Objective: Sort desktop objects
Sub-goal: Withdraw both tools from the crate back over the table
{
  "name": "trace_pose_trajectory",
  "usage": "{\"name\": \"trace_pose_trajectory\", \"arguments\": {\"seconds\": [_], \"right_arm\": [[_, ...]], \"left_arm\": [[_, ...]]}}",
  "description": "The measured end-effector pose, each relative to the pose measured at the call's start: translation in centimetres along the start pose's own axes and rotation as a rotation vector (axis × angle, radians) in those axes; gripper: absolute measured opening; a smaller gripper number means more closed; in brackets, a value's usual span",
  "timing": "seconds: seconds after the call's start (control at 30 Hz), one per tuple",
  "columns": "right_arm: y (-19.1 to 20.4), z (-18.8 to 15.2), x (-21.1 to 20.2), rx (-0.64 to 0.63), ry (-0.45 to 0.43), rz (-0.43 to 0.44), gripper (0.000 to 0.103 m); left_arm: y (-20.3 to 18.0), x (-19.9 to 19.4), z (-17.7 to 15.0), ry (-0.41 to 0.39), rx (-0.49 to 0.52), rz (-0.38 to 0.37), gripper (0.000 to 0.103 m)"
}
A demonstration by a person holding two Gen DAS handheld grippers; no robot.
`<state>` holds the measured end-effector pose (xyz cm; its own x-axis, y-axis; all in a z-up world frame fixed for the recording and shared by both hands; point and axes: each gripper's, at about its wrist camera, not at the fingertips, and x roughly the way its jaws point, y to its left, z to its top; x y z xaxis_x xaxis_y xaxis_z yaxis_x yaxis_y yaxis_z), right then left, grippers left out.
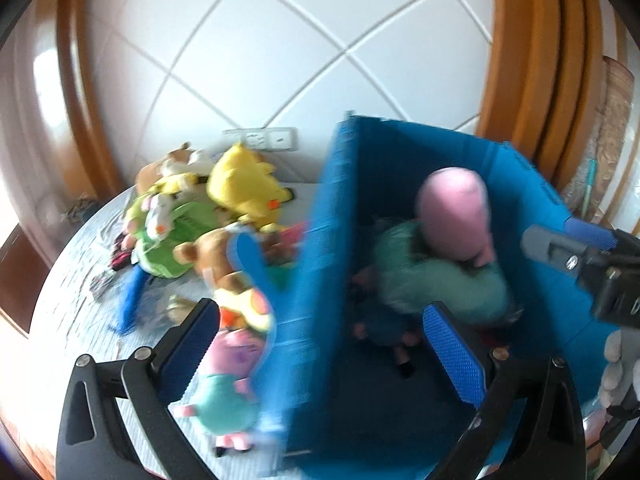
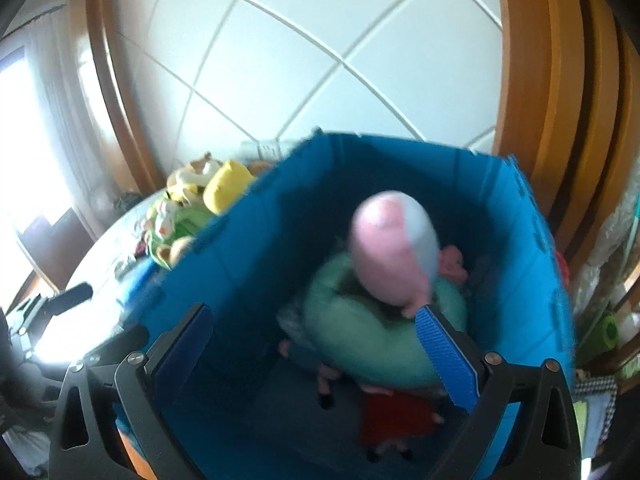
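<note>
A blue fabric box (image 1: 532, 292) stands open on the table, and its left wall (image 1: 320, 240) runs between my left gripper's fingers. Inside lies a pig plush with a pink head (image 2: 392, 248) and a green body (image 2: 360, 340), on top of a red plush (image 2: 396, 420). My left gripper (image 1: 320, 312) is open and straddles the box wall. My right gripper (image 2: 314, 312) is open above the box interior; its right pad (image 2: 444, 356) is close beside the pig's head. On the table lie a small pig plush (image 1: 228, 396), a yellow plush (image 1: 244, 184) and a green plush (image 1: 168, 236).
A pile of plush toys (image 2: 188, 208) covers the round table (image 1: 68, 320) left of the box. Behind it is a tiled wall with a socket strip (image 1: 264, 138). Wooden frames (image 1: 536, 60) rise on both sides. My right gripper (image 1: 560, 236) shows at the box's right edge.
</note>
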<state>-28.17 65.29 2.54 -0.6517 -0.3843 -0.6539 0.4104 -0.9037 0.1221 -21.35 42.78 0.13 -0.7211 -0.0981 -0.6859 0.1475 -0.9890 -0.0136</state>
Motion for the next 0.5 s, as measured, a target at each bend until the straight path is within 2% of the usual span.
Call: {"name": "trace_pose_trajectory", "arguments": {"seconds": [0.3,0.5], "right_arm": [[13.0,-1.5,2.4,0.002,-0.055,0.032,0.103],[20.8,-2.1,4.0,-0.072,-0.056,0.070,0.103]], "left_arm": [[15.1,-1.8,-4.0,0.003,-0.070,0.073,0.103],[22.2,-1.8,-6.0,0.025,-0.144,0.112,0.103]]}}
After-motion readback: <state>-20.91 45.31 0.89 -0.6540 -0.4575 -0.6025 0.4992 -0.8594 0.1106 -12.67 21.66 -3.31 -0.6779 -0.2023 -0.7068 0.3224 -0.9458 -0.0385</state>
